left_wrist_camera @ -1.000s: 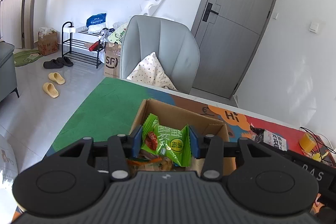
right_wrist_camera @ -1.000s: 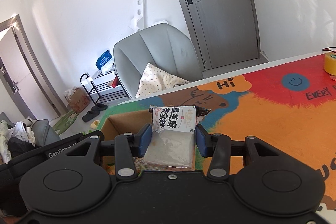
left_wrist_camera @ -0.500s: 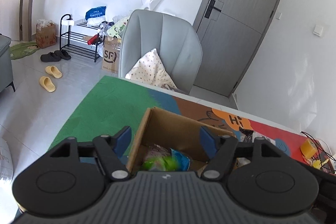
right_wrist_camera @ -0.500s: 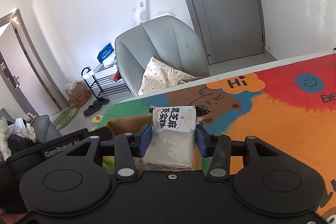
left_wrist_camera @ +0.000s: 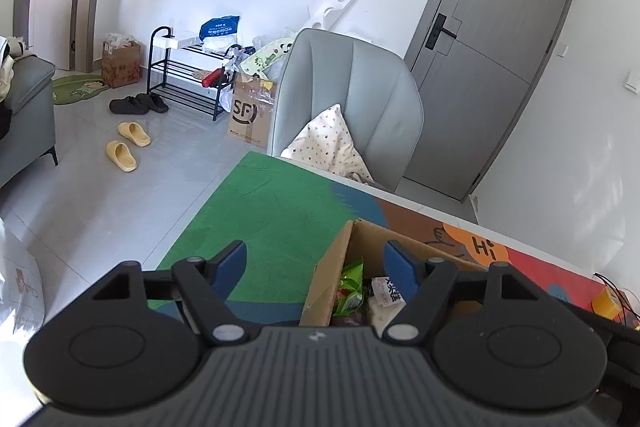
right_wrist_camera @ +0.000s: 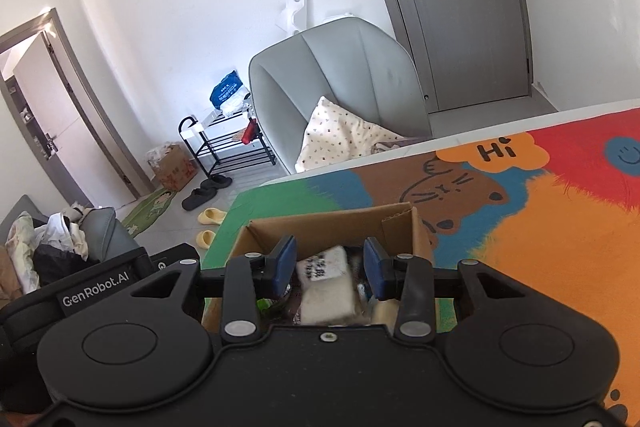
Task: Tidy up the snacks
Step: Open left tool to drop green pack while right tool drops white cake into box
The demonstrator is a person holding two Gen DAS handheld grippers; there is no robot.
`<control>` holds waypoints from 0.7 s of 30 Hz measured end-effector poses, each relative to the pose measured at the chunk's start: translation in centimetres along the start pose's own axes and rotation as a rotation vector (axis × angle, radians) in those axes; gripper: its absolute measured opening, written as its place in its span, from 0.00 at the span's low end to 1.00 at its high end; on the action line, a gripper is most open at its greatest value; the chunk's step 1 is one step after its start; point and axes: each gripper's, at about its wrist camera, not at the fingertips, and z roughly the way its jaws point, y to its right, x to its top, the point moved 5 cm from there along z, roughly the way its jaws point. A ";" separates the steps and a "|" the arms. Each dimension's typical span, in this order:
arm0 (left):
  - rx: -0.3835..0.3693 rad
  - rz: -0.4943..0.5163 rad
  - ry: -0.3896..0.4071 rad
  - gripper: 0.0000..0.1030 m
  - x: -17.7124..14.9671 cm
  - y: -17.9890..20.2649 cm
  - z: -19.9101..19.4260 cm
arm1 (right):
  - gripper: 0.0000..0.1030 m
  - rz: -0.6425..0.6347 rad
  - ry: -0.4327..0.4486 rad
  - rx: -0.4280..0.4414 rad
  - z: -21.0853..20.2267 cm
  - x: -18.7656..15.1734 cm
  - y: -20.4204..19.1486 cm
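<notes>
An open cardboard box (right_wrist_camera: pixel 400 227) sits on the worktop (right_wrist_camera: pixel 560 235), on a bright cartoon mat. Inside lie a green snack packet (left_wrist_camera: pixel 351 285) and a pale packet with black print (right_wrist_camera: pixel 326 285). The left tool (left_wrist_camera: pixel 316 263) spreads wider with nothing between its blue pads. The right tool (right_wrist_camera: pixel 330 267) is closing, the pale packet between its pads but untouched. Beyond stand a grey armchair (left_wrist_camera: pixel 352 99) holding a dotted cushion (left_wrist_camera: pixel 328 143), a shoe rack (left_wrist_camera: pixel 180 75) and a grey door (left_wrist_camera: pixel 492 67)
</notes>
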 end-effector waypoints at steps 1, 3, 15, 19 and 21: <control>0.000 0.000 -0.001 0.73 -0.1 0.0 0.0 | 0.37 0.001 -0.001 -0.003 -0.1 -0.1 0.0; 0.001 0.000 0.000 0.74 0.0 0.0 -0.1 | 0.38 0.008 0.000 -0.007 -0.4 -0.2 0.3; 0.008 0.039 -0.005 0.86 -2.3 1.0 -1.7 | 0.45 0.044 0.025 -0.075 -3.6 -1.5 2.5; 0.011 0.050 0.002 0.89 -2.9 1.7 -2.4 | 0.54 0.058 0.044 -0.093 -5.1 -2.0 3.4; 0.004 0.059 0.010 0.91 -3.2 2.2 -2.9 | 0.60 0.061 0.059 -0.108 -5.9 -2.2 4.0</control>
